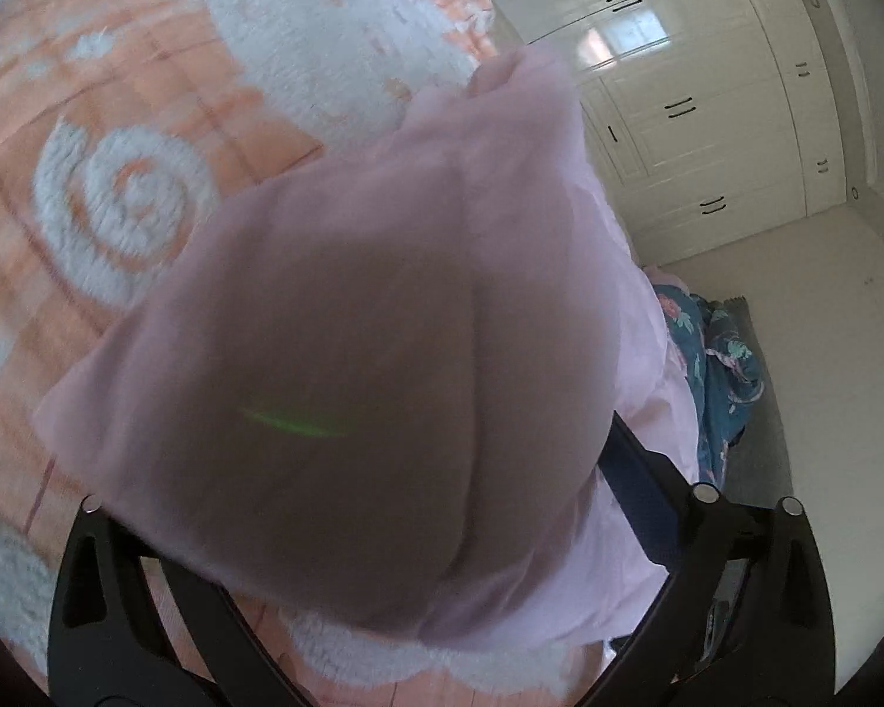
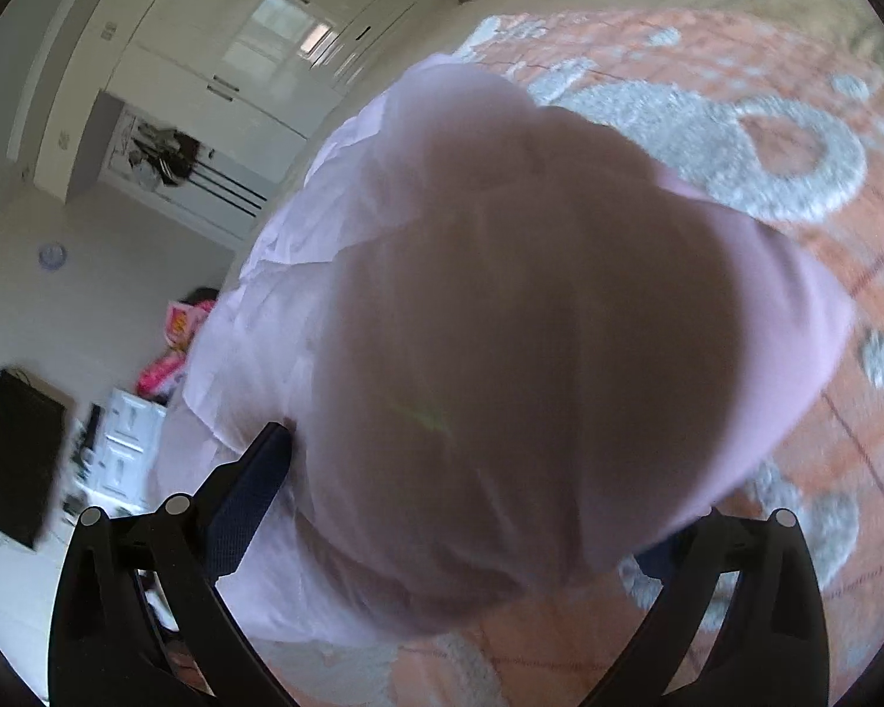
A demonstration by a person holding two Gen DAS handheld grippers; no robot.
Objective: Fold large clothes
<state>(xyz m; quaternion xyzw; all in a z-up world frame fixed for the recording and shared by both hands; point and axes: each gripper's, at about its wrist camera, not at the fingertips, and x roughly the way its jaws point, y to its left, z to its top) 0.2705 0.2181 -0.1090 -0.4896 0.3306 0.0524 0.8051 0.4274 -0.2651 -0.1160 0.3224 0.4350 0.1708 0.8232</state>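
Blanket [image 1: 118, 118] — orange-white, under garment [image 1: 383, 353]; wardrobe [image 1: 707, 118] beyond.

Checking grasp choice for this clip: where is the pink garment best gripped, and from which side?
By its bunched upper edge, one gripper at each end, coming from above. The pink garment is draped over the left gripper and the right gripper, hiding most of the fingers, and hangs over the orange patterned blanket. Whether either is clamped cannot be told.
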